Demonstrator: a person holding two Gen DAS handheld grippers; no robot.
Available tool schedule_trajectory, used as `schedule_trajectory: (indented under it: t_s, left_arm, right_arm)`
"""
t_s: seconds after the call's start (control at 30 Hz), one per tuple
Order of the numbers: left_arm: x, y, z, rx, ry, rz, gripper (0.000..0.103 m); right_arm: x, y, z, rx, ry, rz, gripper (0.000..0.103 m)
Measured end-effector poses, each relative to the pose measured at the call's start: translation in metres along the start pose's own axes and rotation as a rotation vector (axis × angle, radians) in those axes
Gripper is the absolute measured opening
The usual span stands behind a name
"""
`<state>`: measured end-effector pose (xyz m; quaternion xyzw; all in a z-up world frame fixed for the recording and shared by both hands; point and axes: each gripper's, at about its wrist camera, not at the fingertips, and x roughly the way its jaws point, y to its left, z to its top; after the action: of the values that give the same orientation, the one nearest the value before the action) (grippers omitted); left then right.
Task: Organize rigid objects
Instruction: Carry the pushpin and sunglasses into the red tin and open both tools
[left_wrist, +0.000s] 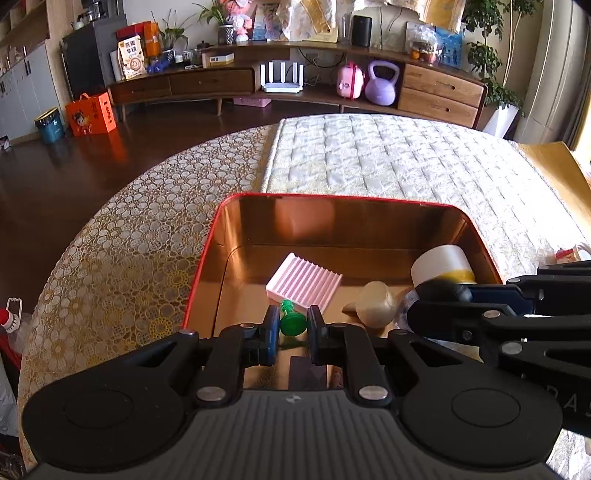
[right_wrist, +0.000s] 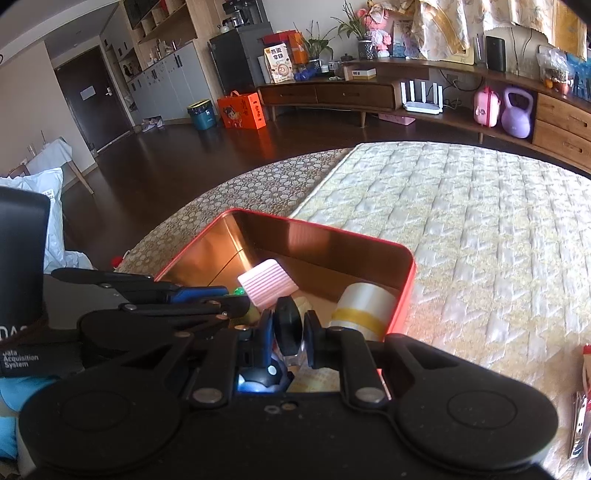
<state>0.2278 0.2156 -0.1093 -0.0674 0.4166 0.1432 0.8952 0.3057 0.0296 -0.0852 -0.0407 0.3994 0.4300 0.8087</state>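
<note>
A red tin box (left_wrist: 332, 199) with a coppery inside stands on the bed-like surface. In it lie a pink ribbed block (left_wrist: 303, 284), a beige rounded piece (left_wrist: 376, 304) and a white cylinder with a yellow band (left_wrist: 441, 266). My left gripper (left_wrist: 293, 321) hangs over the box's near side, shut on a small green plastic peg (left_wrist: 291, 321). From the right, my right gripper (left_wrist: 443, 291) reaches into the box too. In the right wrist view that gripper (right_wrist: 289, 325) is shut on a black round cap (right_wrist: 288, 330) with something clear under it. The box (right_wrist: 314, 225), pink block (right_wrist: 267, 282) and cylinder (right_wrist: 364, 306) show beyond it.
A quilted pad (left_wrist: 388, 158) lies beyond the box and a lace-patterned cover (left_wrist: 129, 240) lies to its left. A red-capped bottle (left_wrist: 9, 317) sits at the far left edge. Packets (right_wrist: 583, 387) lie at the right edge. A long wooden cabinet (left_wrist: 439, 92) lines the far wall.
</note>
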Motion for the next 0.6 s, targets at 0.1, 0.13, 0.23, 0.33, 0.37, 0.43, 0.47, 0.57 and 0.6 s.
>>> schedule_trajectory:
  t_s: [0.1, 0.13, 0.23, 0.33, 0.37, 0.43, 0.47, 0.57, 0.6]
  left_arm:
    - [0.003, 0.001, -0.001, -0.011, 0.015, -0.012, 0.016]
    - [0.003, 0.000, -0.001, -0.011, 0.017, -0.013, 0.016]
    - [0.004, 0.000, -0.002, -0.022, 0.026, -0.014, 0.016]
    - [0.004, 0.001, -0.002, -0.034, 0.033, -0.021, 0.016]
    - [0.004, 0.001, -0.002, -0.035, 0.035, -0.020, 0.016]
    - [0.003, 0.001, -0.002, -0.039, 0.039, -0.014, 0.016]
    - [0.004, 0.001, -0.002, -0.041, 0.041, -0.013, 0.016]
    - [0.003, 0.001, -0.002, -0.051, 0.049, -0.009, 0.016]
    - [0.002, 0.001, -0.002, -0.056, 0.051, -0.014, 0.016]
  right_arm:
    - [-0.001, -0.001, -0.001, 0.010, -0.005, 0.008, 0.016]
    - [-0.002, -0.001, -0.001, 0.010, -0.006, 0.011, 0.016]
    - [-0.005, -0.002, -0.002, 0.011, -0.015, 0.015, 0.016]
    - [-0.011, -0.004, -0.005, 0.024, -0.020, 0.021, 0.016]
    - [-0.013, -0.004, -0.006, 0.028, -0.023, 0.026, 0.016]
    - [-0.018, -0.005, -0.007, 0.045, -0.026, 0.036, 0.016]
    - [-0.021, -0.004, -0.008, 0.053, -0.027, 0.042, 0.017]
    - [-0.030, 0.001, -0.012, 0.048, -0.031, 0.053, 0.017]
    - [-0.034, 0.002, -0.013, 0.044, -0.033, 0.057, 0.017]
